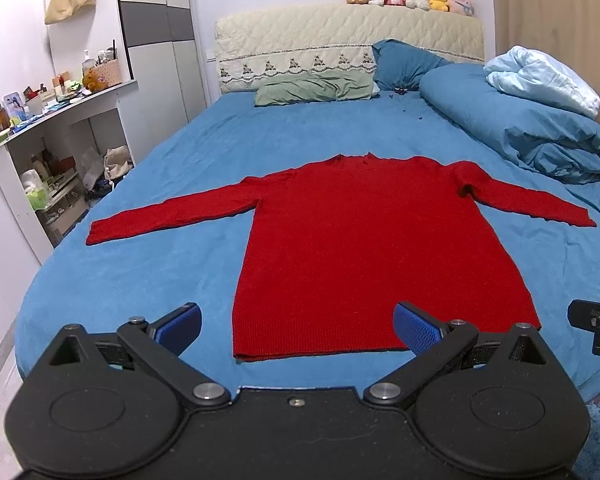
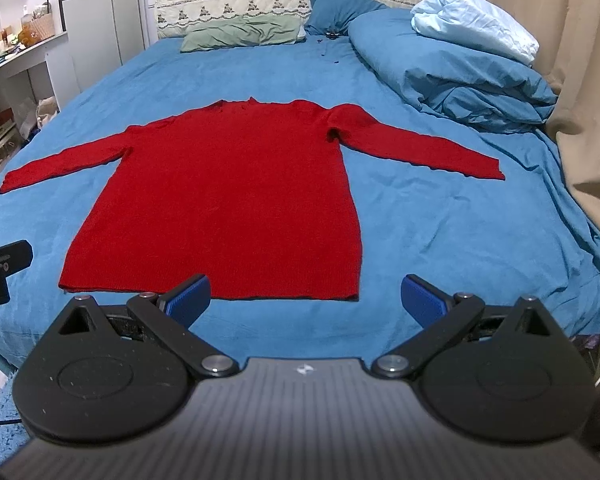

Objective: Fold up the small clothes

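loads of bare blue bed sheet [image 1: 172, 152] around the red sweater [image 1: 360, 240]; only the bunched duvet [image 2: 452, 76] along the bed's right edge crowds the right sleeve [image 2: 420, 148], pillows [image 1: 312, 88] sit way back.

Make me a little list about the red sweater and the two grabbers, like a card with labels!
clothing: red sweater
lying: flat on the blue bed, both sleeves spread out
folded: not yet
left gripper: open, near the hem, holding nothing
right gripper: open, near the hem, holding nothing
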The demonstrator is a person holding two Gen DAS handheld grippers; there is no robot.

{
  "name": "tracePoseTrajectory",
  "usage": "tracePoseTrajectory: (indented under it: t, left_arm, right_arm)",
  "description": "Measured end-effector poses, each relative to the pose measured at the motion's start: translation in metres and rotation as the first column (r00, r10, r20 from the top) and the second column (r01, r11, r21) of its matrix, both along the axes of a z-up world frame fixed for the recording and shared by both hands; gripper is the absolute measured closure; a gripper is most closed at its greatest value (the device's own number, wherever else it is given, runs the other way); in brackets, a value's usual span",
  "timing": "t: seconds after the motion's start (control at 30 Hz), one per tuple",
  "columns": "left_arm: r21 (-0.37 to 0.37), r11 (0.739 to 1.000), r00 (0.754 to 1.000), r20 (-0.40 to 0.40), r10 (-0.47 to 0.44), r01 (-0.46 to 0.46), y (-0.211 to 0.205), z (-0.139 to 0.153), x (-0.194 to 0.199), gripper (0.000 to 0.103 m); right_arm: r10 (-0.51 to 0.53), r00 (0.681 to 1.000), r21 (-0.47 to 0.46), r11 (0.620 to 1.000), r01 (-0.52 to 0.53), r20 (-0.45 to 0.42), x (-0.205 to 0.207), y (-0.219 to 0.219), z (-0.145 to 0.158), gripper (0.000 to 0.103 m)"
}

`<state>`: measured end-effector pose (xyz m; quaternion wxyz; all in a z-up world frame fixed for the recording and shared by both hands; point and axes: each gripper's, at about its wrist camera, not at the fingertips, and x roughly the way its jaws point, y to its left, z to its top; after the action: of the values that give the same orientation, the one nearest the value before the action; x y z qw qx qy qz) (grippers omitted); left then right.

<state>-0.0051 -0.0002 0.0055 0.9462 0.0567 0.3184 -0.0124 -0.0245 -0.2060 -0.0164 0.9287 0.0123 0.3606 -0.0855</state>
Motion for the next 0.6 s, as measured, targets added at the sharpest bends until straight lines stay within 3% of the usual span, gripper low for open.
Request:
tracePoseTrajectory:
  t: [0.6]
  left_arm:
    - [0.011, 1.0, 1.0, 0.02, 0.003, -0.003, -0.0047, 0.0018, -0.0048, 0.0]
  right_arm:
    - [0.0, 1.0, 0.002, 1.0, 0.0, 0.017, -0.0042, 0.0004, 0.003, 0.0]
